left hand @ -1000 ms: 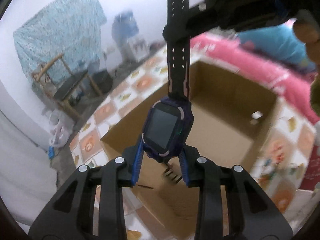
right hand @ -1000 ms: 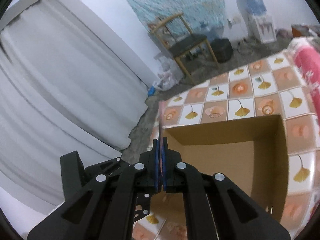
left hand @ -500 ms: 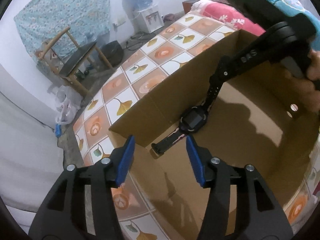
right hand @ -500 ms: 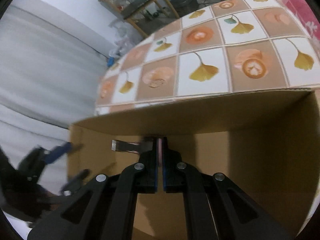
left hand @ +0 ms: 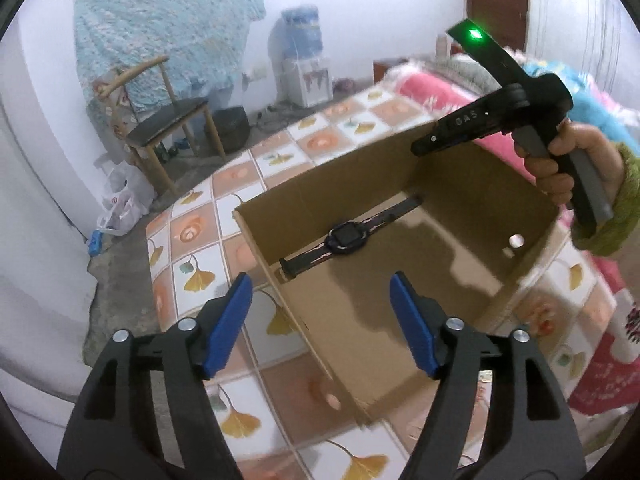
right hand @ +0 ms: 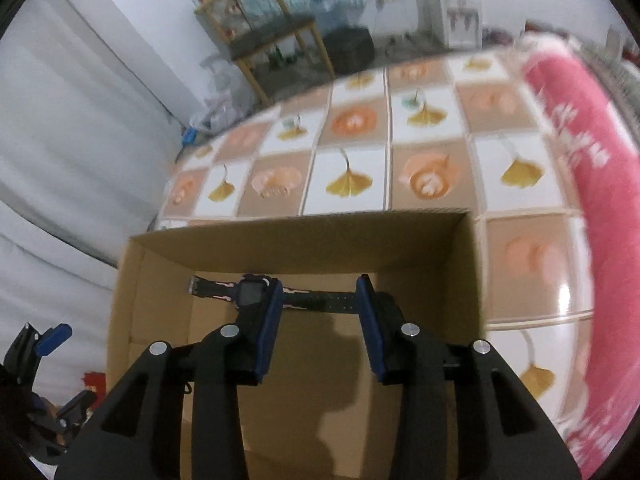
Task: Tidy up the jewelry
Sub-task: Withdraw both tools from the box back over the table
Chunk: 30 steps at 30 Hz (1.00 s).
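Observation:
A dark purple smartwatch lies flat along the far wall inside an open cardboard box. It also shows in the right wrist view, in the same box. My left gripper is open and empty, above the box's near left corner. My right gripper is open and empty, raised above the box just short of the watch. In the left wrist view the right gripper hangs over the box's far right side, held by a hand.
The box stands on a table with a tiled ginkgo-leaf cloth. A pink blanket lies at the right. A wooden chair, a water dispenser and a white curtain are beyond the table.
The left gripper let go of the watch and opened wide. The right gripper lowered the watch into the box, released it, opened and rose.

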Available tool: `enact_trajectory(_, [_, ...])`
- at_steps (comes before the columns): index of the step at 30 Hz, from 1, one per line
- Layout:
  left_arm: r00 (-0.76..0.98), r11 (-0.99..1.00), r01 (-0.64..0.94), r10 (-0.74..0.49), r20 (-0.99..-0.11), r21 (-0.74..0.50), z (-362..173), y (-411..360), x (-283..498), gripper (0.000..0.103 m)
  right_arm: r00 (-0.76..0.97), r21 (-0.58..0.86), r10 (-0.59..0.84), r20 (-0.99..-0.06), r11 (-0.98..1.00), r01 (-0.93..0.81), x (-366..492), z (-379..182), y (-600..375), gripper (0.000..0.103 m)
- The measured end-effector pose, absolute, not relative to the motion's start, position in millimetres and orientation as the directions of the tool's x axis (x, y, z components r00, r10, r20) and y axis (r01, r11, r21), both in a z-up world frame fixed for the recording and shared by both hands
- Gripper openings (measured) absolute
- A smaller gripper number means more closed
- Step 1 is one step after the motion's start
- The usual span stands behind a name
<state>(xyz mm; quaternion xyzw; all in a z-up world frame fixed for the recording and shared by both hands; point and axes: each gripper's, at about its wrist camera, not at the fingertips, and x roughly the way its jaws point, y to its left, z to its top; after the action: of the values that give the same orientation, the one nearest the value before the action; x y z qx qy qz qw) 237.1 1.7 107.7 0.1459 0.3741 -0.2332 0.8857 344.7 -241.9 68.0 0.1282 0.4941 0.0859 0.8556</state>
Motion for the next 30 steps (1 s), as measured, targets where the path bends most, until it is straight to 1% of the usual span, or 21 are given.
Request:
enact_trajectory(1, [0.620, 0.851, 0.522, -0.328, -0.713, 0.063, 112.1, 6.7, 225.9, 0.072, 0.532, 0.297, 0.270, -0.803, 0.954, -0.036, 330.0, 80.9, -243.3, 0.039])
enact_trajectory(2, [0.627, 0.852, 0.521, -0.343, -0.700, 0.048, 115.1, 11.4, 217.2, 0.075, 0.559, 0.299, 0.275, -0.782, 0.953, -0.052, 314.9, 92.9, -245.2, 0.044])
enact_trajectory(5, [0.641, 0.856, 0.517, -0.394, -0.659, -0.008, 119.8, 26.6, 179.0, 0.080, 0.630, 0.331, 0.311, -0.712, 0.939, -0.090, 260.7, 124.1, -253.9, 0.053])
enact_trajectory(6, [0.644, 0.854, 0.520, -0.408, -0.647, -0.021, 118.9, 30.2, 168.9, 0.083, 0.649, 0.336, 0.318, -0.691, 0.937, -0.101, 239.2, 131.0, -256.3, 0.055])
enact_trajectory(8, [0.640, 0.848, 0.527, -0.439, -0.631, -0.055, 111.5, 35.9, 141.9, 0.084, 0.672, 0.335, 0.324, -0.666, 0.935, -0.118, 199.9, 136.1, -258.0, 0.065])
enact_trajectory(9, [0.637, 0.849, 0.524, -0.444, -0.629, -0.068, 105.9, 37.3, 133.1, 0.084, 0.677, 0.338, 0.331, -0.658, 0.932, -0.128, 177.3, 133.3, -257.8, 0.068])
enact_trajectory(10, [0.627, 0.849, 0.520, -0.453, -0.634, -0.092, 96.8, 38.3, 122.9, 0.085, 0.669, 0.338, 0.335, -0.663, 0.932, -0.132, 156.7, 125.7, -256.1, 0.073])
enact_trajectory(11, [0.613, 0.849, 0.516, -0.459, -0.643, -0.114, 88.0, 38.1, 117.1, 0.085, 0.658, 0.335, 0.333, -0.675, 0.933, -0.129, 144.3, 118.6, -254.8, 0.077])
enact_trajectory(12, [0.593, 0.848, 0.511, -0.466, -0.657, -0.141, 77.1, 37.5, 111.0, 0.085, 0.642, 0.328, 0.326, -0.694, 0.937, -0.121, 131.8, 107.0, -250.7, 0.077])
enact_trajectory(14, [0.543, 0.852, 0.489, -0.467, -0.698, -0.189, 49.5, 33.4, 102.0, 0.085, 0.578, 0.289, 0.274, -0.769, 0.955, -0.068, 103.2, 67.8, -241.8, 0.080])
enact_trajectory(16, [0.484, 0.855, 0.464, -0.465, -0.741, -0.234, 19.0, 26.9, 95.6, 0.085, 0.505, 0.268, 0.229, -0.832, 0.963, 0.004, 87.2, 30.3, -238.0, 0.080])
enact_trajectory(19, [0.451, 0.866, 0.435, -0.448, -0.772, -0.249, -14.6, 19.2, 89.6, 0.085, 0.424, 0.283, 0.219, -0.879, 0.955, 0.093, 68.5, -10.1, -239.4, 0.080])
enact_trajectory(20, [0.452, 0.870, 0.432, -0.438, -0.777, -0.238, -22.2, 16.2, 87.8, 0.085, 0.391, 0.266, 0.198, -0.899, 0.955, 0.128, 64.8, -25.5, -238.7, 0.080])
enact_trajectory(22, [0.457, 0.877, 0.435, -0.410, -0.789, -0.204, -36.0, 10.7, 82.1, 0.085, 0.369, 0.231, 0.162, -0.915, 0.962, 0.149, 60.4, -37.3, -234.1, 0.080])
enact_trajectory(24, [0.463, 0.882, 0.439, -0.384, -0.799, -0.170, -43.8, 5.7, 79.9, 0.085, 0.349, 0.137, 0.080, -0.934, 0.980, 0.144, 61.6, -45.8, -224.5, 0.080])
enact_trajectory(26, [0.481, 0.885, 0.445, -0.367, -0.796, -0.139, -48.4, 2.2, 75.8, 0.085, 0.357, 0.070, 0.024, -0.934, 0.991, 0.116, 62.5, -46.5, -215.1, 0.087])
enact_trajectory(28, [0.496, 0.883, 0.456, -0.354, -0.793, -0.110, -48.3, 0.2, 73.6, 0.085, 0.356, 0.033, -0.002, -0.934, 0.995, 0.094, 63.9, -48.5, -209.2, 0.090])
enact_trajectory(30, [0.502, 0.885, 0.452, -0.356, -0.788, -0.112, -46.6, 1.2, 74.4, 0.084, 0.357, 0.009, -0.022, -0.934, 0.996, 0.085, 64.3, -51.6, -206.8, 0.094])
